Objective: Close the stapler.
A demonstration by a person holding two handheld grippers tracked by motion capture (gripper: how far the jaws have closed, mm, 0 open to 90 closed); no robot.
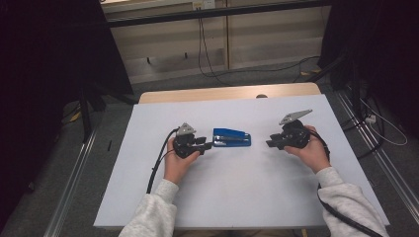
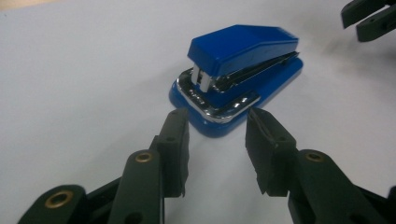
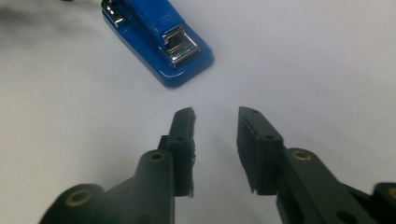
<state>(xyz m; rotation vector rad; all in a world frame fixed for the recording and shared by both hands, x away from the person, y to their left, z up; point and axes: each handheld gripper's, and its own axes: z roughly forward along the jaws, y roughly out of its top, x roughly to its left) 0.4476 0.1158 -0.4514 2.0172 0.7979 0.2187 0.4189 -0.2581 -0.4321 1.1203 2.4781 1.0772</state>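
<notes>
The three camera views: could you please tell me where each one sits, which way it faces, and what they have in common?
High view: above the person's side, looking forward and down on the white table; both sleeved forearms, left gripper and right gripper show.
Left gripper view: rides on that gripper, looking along its open jaws at the near end of the blue stapler; the other gripper's jaw tips sit top right.
Right gripper view: rides on the right gripper, open jaws pointing past the stapler's opposite end.
Shared: the stapler lies in all three.
</notes>
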